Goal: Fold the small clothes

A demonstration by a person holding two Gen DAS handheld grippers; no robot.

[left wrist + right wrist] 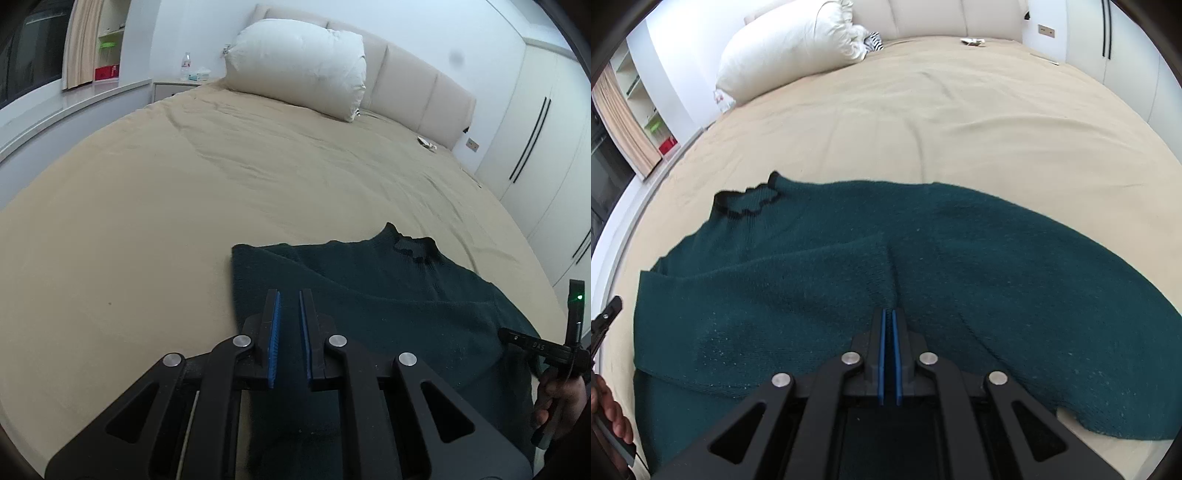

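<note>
A dark green sweater [820, 280] lies spread on the tan bed [221, 177]. The right tongs [888, 314] pinch a ridge of its knit between nearly closed blades. The left tongs [289, 295] hover narrowly parted over the sweater's folded edge, gripping nothing, with a white pillow [299, 66] far ahead.

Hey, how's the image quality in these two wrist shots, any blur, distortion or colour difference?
Left wrist view: strong fisheye curve on the bed, a dark smudge on the wall, the sweater dim, nearly black. Right wrist view: same curve, brighter, sweater clearly teal, knit sharp, corners vignetted.
</note>
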